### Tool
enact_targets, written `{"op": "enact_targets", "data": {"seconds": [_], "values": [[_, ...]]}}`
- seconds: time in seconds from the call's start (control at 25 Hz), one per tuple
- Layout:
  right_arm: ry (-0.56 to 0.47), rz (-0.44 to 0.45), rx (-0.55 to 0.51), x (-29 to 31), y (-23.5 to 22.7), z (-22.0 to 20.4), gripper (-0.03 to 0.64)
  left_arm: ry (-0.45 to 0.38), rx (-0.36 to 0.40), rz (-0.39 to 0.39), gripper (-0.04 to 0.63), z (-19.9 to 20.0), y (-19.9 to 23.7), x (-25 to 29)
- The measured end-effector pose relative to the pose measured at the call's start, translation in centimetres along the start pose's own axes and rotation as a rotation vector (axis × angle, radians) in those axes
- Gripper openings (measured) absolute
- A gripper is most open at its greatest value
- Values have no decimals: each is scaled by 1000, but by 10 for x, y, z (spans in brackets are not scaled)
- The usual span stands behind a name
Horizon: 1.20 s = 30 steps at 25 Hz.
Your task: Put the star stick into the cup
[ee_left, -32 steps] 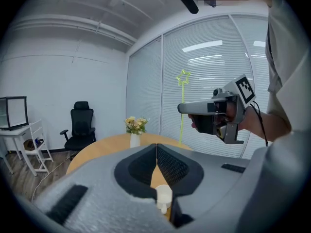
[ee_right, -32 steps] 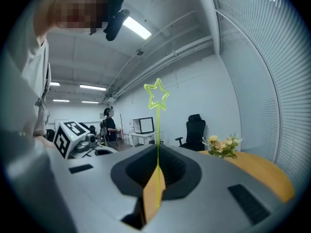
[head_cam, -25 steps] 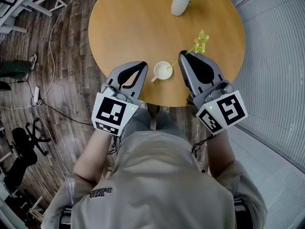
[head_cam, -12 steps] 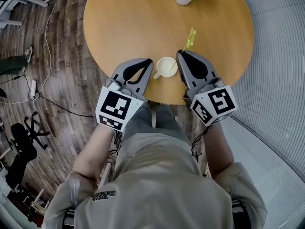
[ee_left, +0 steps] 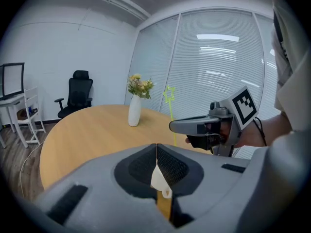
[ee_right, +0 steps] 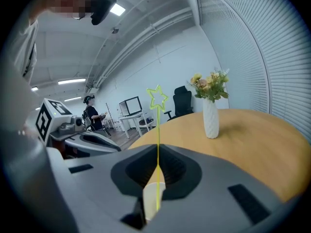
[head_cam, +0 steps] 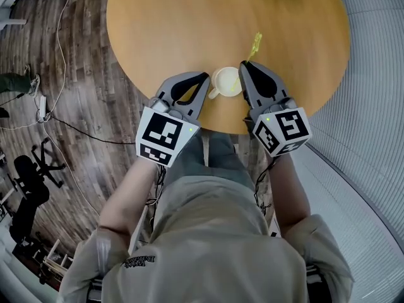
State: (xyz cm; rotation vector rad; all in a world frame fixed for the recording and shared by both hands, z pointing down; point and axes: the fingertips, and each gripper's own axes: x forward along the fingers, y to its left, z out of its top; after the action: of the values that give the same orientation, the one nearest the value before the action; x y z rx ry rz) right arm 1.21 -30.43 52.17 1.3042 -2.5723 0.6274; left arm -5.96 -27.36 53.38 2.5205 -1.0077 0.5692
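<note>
The thin, translucent green star stick has been swung upright, its lower end inside the round white cup, and is pinched by the clenched right tongs. The cup's handle is clamped in the left tongs on the round wooden surface.

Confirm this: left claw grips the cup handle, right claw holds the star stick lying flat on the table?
No: the right gripper view shows the star stick upright in the right claw, not flat. The left claw does grip the cup handle.
</note>
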Motion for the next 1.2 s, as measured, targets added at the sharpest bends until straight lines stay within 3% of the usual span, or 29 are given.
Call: {"op": "enact_targets", "data": {"seconds": [0.52, 1.2], "values": [[63, -36, 8, 17, -15, -56, 31, 47, -22, -29, 23, -36, 1, 21], [150, -94, -70, 0, -23, -62, 34, 24, -11, -13, 23, -28, -11, 13]]}}
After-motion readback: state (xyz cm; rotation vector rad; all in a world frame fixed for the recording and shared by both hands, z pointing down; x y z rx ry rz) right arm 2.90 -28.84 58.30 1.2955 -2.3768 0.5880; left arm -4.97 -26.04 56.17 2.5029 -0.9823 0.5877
